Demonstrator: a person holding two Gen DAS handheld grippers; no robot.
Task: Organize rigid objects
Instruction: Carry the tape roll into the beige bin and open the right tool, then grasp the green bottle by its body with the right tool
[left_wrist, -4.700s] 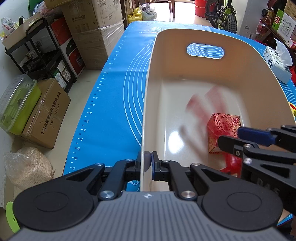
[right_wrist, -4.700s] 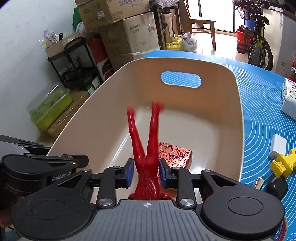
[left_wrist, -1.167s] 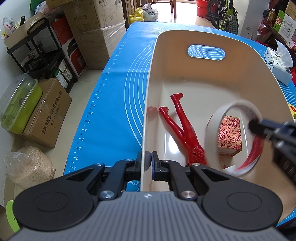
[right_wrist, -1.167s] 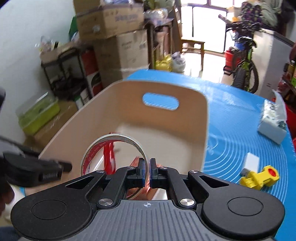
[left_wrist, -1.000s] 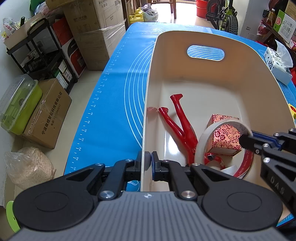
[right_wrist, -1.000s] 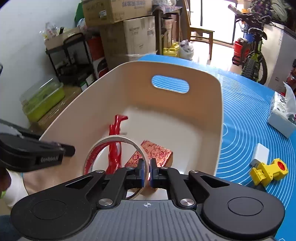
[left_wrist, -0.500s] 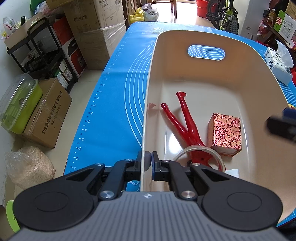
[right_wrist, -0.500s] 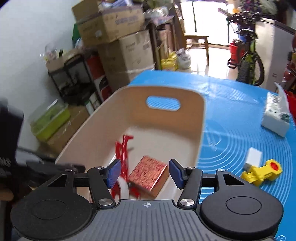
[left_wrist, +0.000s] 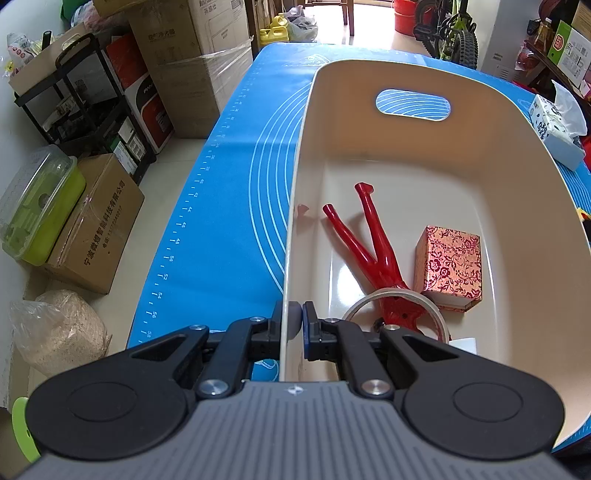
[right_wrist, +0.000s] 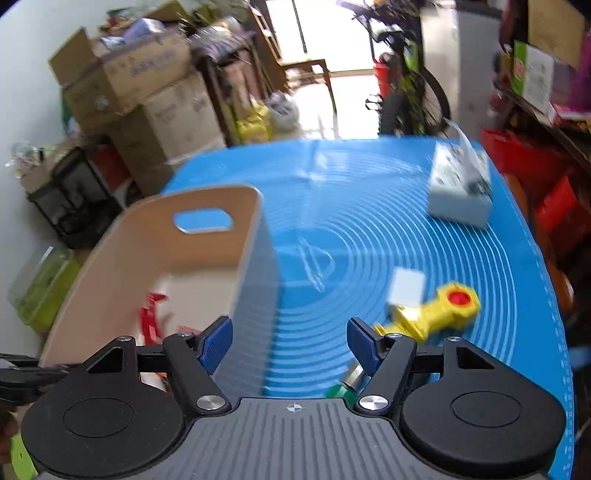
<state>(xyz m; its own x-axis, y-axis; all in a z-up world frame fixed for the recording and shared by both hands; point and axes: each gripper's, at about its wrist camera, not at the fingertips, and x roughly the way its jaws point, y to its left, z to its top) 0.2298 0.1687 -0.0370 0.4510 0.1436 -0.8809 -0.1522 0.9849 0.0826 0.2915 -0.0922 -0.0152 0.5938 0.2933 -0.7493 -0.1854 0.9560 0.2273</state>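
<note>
Right now the left tool (left_wrist: 294, 325) is clamped on the near-left rim of the cream plastic bin with a cut-out handle (left_wrist: 532, 229), one finger outside the wall and one inside. Within the bin, a glossy red plastic pair of doll legs (left_wrist: 369, 251) lies flat, feet toward 11 o'clock; just beside it at 3 o'clock sits a red-and-gold floral patterned box (left_wrist: 448, 267). A pale ring of tape (left_wrist: 397, 295) rests over the hip end of the legs, at the bin's near end. The right tool (right_wrist: 288, 341) hangs with its blue-padded fingers (right_wrist: 214, 339) spread wide and nothing between them — it is outside the bin, above the blue silicone mat with white concentric lines (right_wrist: 369, 229) that covers the worktop. From that view, a yellow plastic toy with a red button (right_wrist: 439, 310) lies at about 2 o'clock, touching a small white block (right_wrist: 406, 288); a white tissue box (right_wrist: 460, 190) stands farther off, and the frame is motion-blurred.
</note>
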